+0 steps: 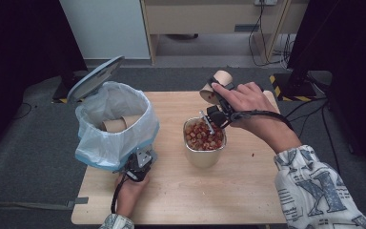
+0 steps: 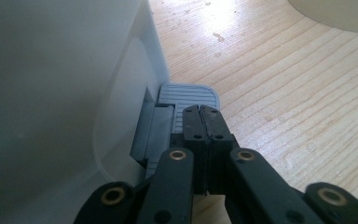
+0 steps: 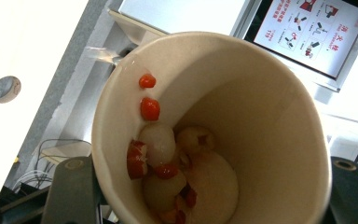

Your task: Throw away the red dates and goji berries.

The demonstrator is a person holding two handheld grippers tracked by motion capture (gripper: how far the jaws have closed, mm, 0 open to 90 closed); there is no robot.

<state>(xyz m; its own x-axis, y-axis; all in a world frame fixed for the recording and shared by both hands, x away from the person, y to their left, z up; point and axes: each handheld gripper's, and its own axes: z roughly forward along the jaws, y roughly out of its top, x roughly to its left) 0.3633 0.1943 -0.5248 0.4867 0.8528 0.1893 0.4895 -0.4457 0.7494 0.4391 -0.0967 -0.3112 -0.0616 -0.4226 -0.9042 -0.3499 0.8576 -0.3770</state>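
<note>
We see a wooden bench (image 1: 248, 191) on grey carpet; beside its metal tub (image 1: 204, 155), right fingers (image 1: 216, 98) clamp a tilted paper cup (image 1: 217, 82), left fingers (image 2: 201, 122) together on the bin pedal (image 2: 186, 95).

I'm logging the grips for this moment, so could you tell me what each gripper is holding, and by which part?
The right gripper holds a paper cup by its side wall, tipped. The left gripper holds nothing; its shut jaws rest on the bin's pedal.

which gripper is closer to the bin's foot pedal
Left. The left gripper rests with its shut jaws on the grey pedal at the foot of the bin. The right gripper is across the table, holding a paper cup above the metal container.
</note>
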